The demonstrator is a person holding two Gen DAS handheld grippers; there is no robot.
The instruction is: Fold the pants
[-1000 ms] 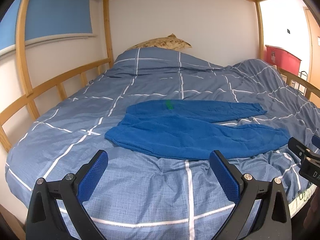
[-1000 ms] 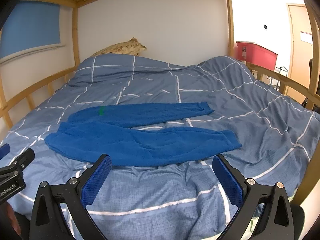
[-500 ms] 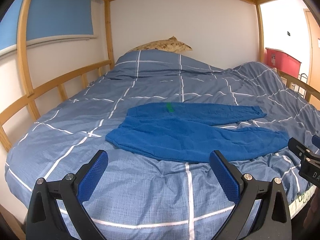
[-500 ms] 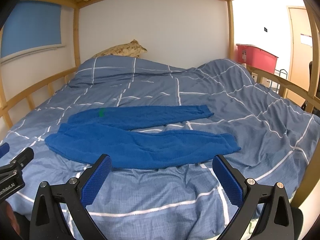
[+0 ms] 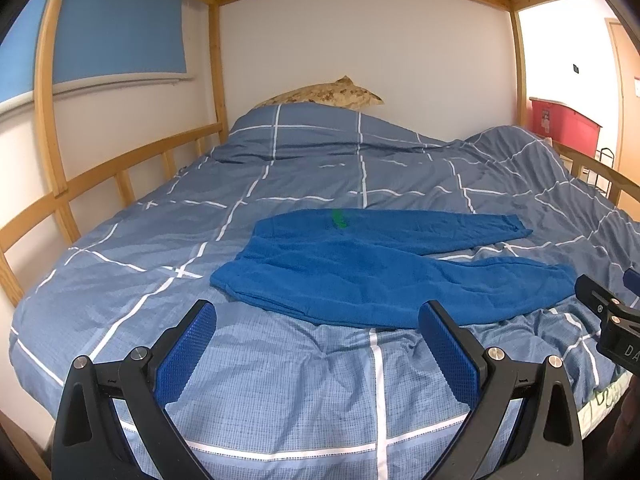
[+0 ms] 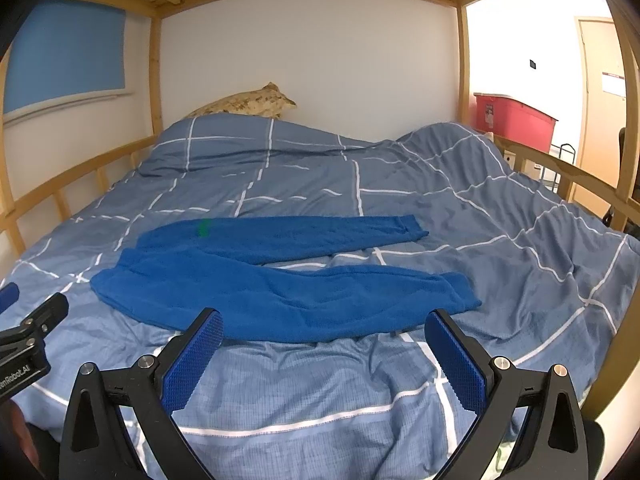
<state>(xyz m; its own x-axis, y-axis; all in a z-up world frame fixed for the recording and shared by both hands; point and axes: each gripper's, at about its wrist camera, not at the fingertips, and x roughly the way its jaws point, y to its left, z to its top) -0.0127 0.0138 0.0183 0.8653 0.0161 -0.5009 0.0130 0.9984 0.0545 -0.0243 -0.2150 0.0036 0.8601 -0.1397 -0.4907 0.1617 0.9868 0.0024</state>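
Blue pants (image 5: 360, 272) lie spread flat on the bed, waist to the left, two legs running right, a small green tag (image 5: 339, 218) near the waist. They also show in the right wrist view (image 6: 280, 280). My left gripper (image 5: 318, 320) is open and empty, above the bed's near edge in front of the waist end. My right gripper (image 6: 322, 330) is open and empty, in front of the near leg. Each gripper's side shows in the other's view: the right one (image 5: 608, 320) and the left one (image 6: 28, 340).
The bed has a blue-grey checked duvet (image 5: 280, 380), bunched high at the right (image 6: 460, 152). A tan pillow (image 5: 320, 94) lies at the head. Wooden rails run along the left (image 5: 100, 176) and right (image 6: 580, 172). A red bin (image 6: 512, 120) stands beyond.
Both grippers have lowered and tilted slightly, so the pants sit a little lower and nearer in both views. The pants have not moved.
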